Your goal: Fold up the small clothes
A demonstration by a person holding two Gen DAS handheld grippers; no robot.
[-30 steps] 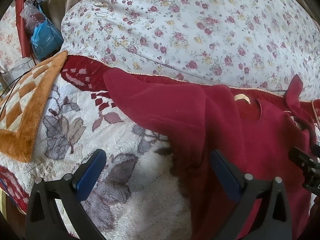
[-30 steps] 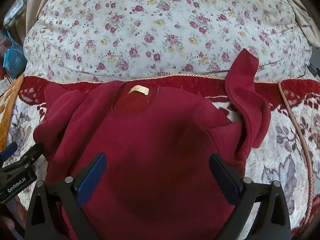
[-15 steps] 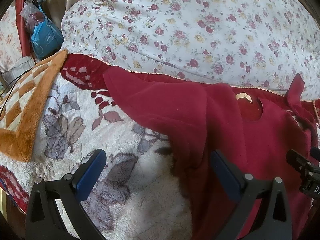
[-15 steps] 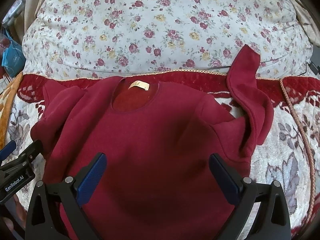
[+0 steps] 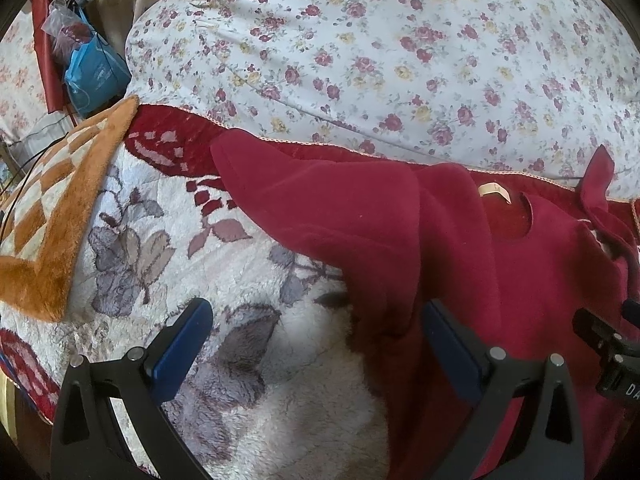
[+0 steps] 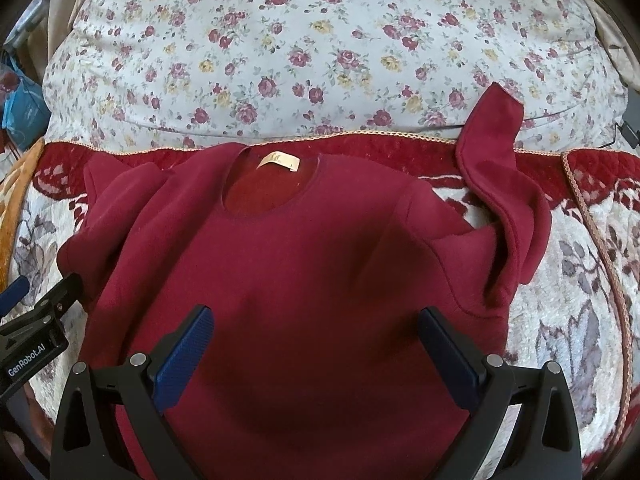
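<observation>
A small dark red sweatshirt (image 6: pixel 320 280) lies front-down on the bed, collar and cream label (image 6: pixel 276 160) toward the pillow. Its right sleeve (image 6: pixel 504 184) stands bunched up and curls back at the shoulder. Its left sleeve (image 5: pixel 320 204) lies spread out over the blanket. My right gripper (image 6: pixel 316 344) hovers open over the middle of the sweatshirt's body with nothing between its fingers. My left gripper (image 5: pixel 316 340) is open above the sweatshirt's left edge, below the sleeve; one finger is over the blanket, the other over red cloth. Each gripper shows at the other view's edge.
A large floral pillow (image 6: pixel 320 52) fills the back. The sweatshirt rests on a fluffy white and red flower-pattern blanket (image 5: pixel 224 320). An orange checked blanket (image 5: pixel 52 216) lies at the left, and a blue plastic bag (image 5: pixel 92 72) sits beyond it.
Both views have shifted slightly so the sweatshirt sits a little lower and nearer. Both grippers stay open and the cloth has not moved.
</observation>
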